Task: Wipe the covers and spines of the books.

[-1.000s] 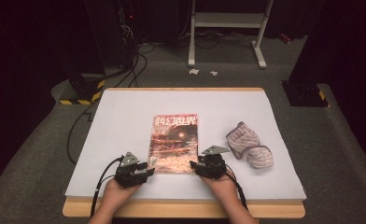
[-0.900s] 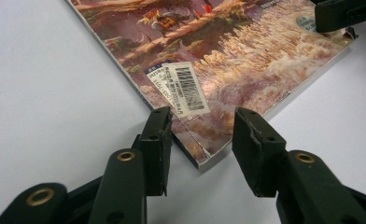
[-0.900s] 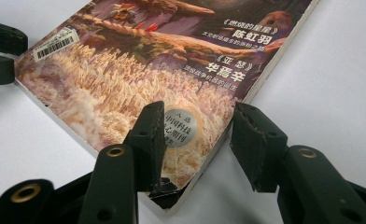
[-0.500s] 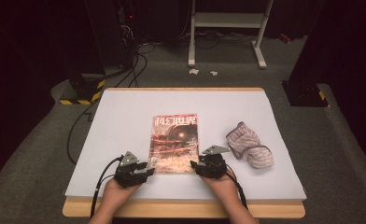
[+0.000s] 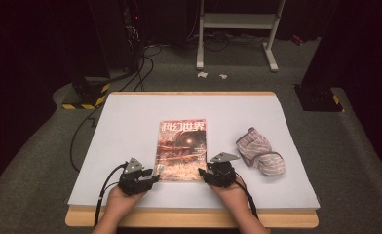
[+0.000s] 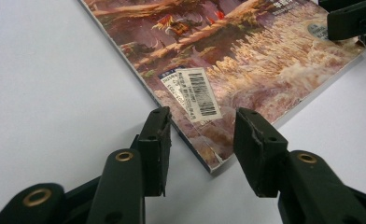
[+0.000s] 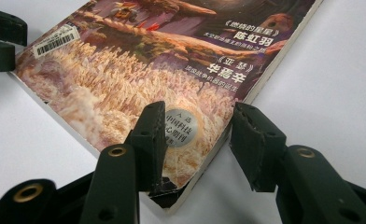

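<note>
White table [image 5: 130, 122], glove [image 5: 260, 157] beside magazine [image 5: 181, 148]

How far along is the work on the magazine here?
Done: both grippers are at the near corners of the closed magazine. In hand: the left gripper and the right gripper each straddle a corner, jaws apart. Left: gripping it; it lies flat on the table.

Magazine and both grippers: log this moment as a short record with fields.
thing: colourful glossy magazine, flat on white table cover
left gripper: jaws open, straddling the magazine's near left corner
right gripper: jaws open, straddling the near right corner
label: white barcode sticker near left corner
nearby: striped knitted glove, right of magazine
</note>
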Tool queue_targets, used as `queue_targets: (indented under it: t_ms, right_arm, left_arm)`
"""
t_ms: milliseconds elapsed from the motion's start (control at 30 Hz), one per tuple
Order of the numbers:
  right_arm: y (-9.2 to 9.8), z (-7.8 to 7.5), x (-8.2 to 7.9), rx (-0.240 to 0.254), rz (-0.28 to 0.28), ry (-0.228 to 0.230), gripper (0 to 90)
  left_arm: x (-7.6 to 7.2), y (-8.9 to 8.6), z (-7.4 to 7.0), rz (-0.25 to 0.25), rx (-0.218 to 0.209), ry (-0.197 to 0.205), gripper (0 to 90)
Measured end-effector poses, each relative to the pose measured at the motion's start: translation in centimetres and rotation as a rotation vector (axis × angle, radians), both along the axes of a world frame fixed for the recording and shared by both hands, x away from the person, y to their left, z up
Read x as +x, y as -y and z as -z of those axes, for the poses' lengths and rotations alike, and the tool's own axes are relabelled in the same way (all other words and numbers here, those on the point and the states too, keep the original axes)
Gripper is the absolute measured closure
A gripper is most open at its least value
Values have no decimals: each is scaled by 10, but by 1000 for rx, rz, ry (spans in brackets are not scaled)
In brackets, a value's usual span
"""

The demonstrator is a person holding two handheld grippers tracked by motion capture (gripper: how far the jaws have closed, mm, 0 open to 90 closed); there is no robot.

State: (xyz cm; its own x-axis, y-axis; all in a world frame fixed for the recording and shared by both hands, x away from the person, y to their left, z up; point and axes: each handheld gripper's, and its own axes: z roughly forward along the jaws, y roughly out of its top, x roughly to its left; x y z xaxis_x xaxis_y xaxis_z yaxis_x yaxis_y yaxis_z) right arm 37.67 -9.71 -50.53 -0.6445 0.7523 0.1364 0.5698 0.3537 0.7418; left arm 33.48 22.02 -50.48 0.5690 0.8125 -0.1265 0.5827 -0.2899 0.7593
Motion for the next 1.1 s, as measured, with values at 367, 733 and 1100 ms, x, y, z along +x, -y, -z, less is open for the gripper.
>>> queue_targets:
  t_ms: [367, 733, 1100]
  right_arm:
    - [11, -9, 3, 16, 40, 56, 434]
    - [42, -28, 5, 48, 136, 140, 407]
    - [85, -41, -2, 73, 251, 192, 402]
  left_arm:
    - [-3, -25, -17, -75, -50, 102, 416]
    - [-2, -65, -34, -190, -57, 193, 360]
    - [6, -84, -41, -257, -57, 216, 333]
